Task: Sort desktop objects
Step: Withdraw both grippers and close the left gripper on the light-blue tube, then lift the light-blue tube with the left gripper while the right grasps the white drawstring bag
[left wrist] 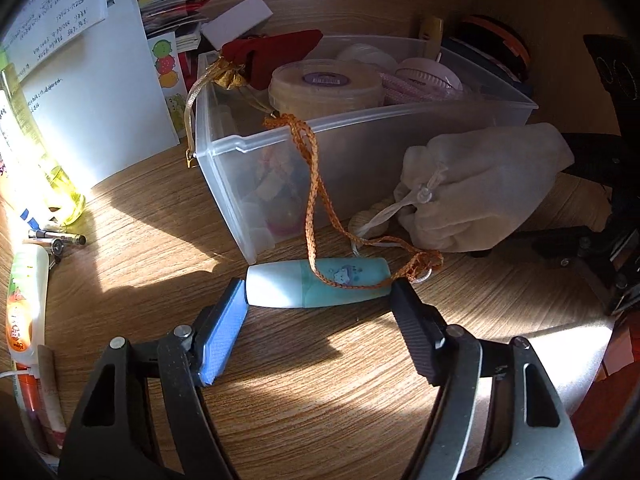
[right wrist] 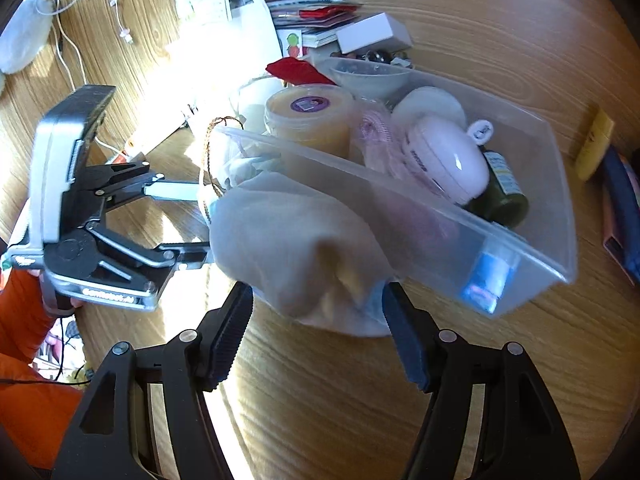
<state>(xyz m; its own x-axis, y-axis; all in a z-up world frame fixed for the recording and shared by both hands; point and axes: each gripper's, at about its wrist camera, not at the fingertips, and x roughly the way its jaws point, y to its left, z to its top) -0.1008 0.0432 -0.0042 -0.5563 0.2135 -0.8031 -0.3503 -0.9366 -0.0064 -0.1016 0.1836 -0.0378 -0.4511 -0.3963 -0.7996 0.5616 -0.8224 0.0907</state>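
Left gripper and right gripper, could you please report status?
Left gripper shut on pale blue tube. Right gripper shut on white cloth pouch. Orange cord draped over tube.

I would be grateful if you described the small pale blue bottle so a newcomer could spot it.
Find the clear plastic bin on the wooden desk. The pale blue bottle lies on its side before the bin's near corner, between the left gripper fingers. Only it has an orange cord draped across.
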